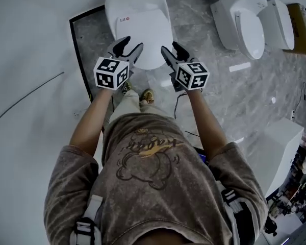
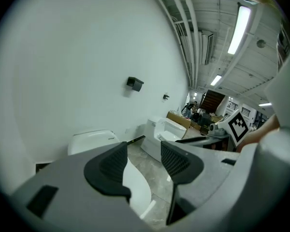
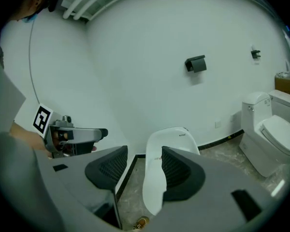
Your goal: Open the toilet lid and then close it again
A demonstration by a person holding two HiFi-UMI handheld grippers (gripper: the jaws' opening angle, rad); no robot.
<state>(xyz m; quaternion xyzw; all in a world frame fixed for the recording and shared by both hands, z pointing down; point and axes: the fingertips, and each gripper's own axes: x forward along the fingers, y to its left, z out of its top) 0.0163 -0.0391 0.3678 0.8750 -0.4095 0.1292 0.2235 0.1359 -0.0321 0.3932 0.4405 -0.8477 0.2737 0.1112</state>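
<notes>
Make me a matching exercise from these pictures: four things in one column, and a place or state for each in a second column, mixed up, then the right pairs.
Things:
1. near toilet's lid
2. left tongs
3. black wall fixture
4. second toilet

Places or states:
A. mounted on the white wall
B. open, nothing between them
C. down, shut
D. off to the right, on the grey floor

Pairs: 1-C, 2-B, 3-A, 4-D.
</notes>
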